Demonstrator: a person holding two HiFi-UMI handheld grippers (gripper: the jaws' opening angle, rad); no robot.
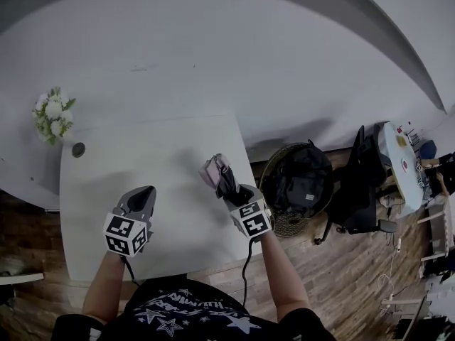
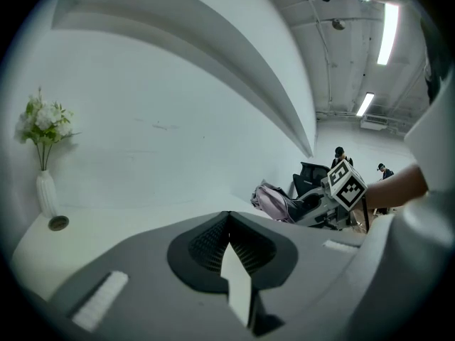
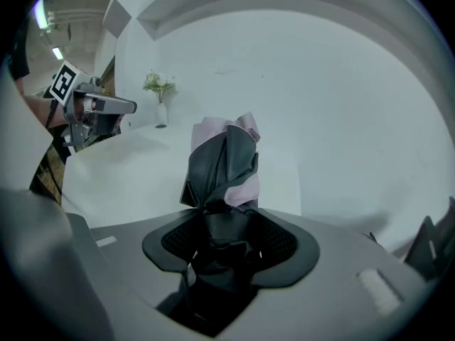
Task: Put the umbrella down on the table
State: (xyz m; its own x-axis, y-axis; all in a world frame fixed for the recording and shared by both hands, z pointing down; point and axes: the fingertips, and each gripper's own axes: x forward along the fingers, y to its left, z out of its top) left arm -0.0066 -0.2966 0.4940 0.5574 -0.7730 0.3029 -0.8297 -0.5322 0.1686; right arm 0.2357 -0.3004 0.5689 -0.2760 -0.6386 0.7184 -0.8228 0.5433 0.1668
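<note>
Nearest the person, the left tongs (image 1: 146, 196) are closed to a point with nothing between them, over the white worktop (image 1: 163, 148). The right tongs (image 1: 229, 187) clamp the dark end of a folded pink-and-dark umbrella (image 1: 212, 170). The umbrella points away from the person over the worktop's right part, seemingly just clear of the surface, though contact is hard to judge. A vase of white flowers (image 1: 53, 117) stands at the far left corner.
</note>
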